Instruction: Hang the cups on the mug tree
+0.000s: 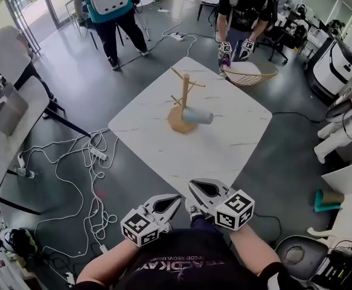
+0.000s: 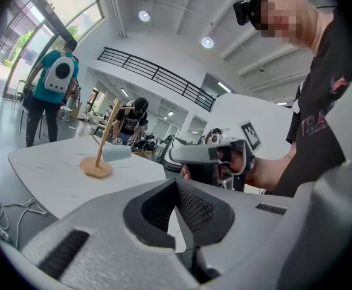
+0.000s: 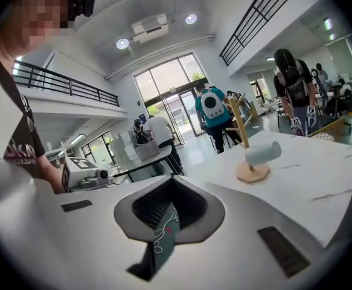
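Off the near table edge (image 1: 154,162), left tool (image 1: 179,197) and right tool (image 1: 193,185), both closed.

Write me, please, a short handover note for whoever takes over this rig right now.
Left tool: shut, empty, held at the near edge of the table.
Right tool: shut, no cup in it, beside the left one.
Mug tree: upright mid-table; one pale cup seems to hang sideways on a low peg.
Done: that cup, apparently.
Left: no other cup shows on the table; check the basket at the far edge, contents unclear.
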`<state>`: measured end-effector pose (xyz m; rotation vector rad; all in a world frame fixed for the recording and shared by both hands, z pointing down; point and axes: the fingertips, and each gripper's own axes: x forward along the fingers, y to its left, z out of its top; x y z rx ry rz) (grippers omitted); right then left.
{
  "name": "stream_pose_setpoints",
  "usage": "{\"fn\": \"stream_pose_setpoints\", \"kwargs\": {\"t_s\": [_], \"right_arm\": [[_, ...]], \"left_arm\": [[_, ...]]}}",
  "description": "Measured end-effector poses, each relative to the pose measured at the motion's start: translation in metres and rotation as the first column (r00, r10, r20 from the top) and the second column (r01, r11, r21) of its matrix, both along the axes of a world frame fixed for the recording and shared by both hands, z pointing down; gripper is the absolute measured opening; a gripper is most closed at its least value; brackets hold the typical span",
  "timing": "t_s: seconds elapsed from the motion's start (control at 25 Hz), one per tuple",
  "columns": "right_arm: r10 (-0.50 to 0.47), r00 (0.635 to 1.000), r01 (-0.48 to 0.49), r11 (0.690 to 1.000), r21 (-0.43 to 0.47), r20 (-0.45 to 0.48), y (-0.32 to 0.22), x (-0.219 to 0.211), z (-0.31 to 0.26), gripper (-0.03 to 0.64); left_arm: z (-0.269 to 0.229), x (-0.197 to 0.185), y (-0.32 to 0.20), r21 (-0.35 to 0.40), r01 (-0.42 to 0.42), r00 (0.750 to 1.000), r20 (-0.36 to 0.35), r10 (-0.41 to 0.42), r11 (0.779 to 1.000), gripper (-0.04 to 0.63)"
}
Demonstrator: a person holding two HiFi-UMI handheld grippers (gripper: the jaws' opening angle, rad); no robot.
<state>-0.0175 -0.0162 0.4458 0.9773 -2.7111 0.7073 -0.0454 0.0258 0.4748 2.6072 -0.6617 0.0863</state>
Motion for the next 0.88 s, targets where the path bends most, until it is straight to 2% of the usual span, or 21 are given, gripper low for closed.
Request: {"fn": "stream_pose_setpoints", "kwargs": {"t_s": [0.4,0.88], "right_arm": [[-0.030,0.999,0.031,0.997,-0.072,0.011,0.076,-0.034,0.026,0.011],[-0.005,1.000,0.007,0.997,-0.070,0.026,0.088,-0.035,0.023,0.011]], "left_arm": [[-0.003,-0.021,0.018,-0.011,0.005,1.000,-0.027,-0.005,1.000,-0.006],[-0.007,-0.019,0.033,0.001,-0.025,0.999,-0.031,0.025,1.000,-0.006]]}}
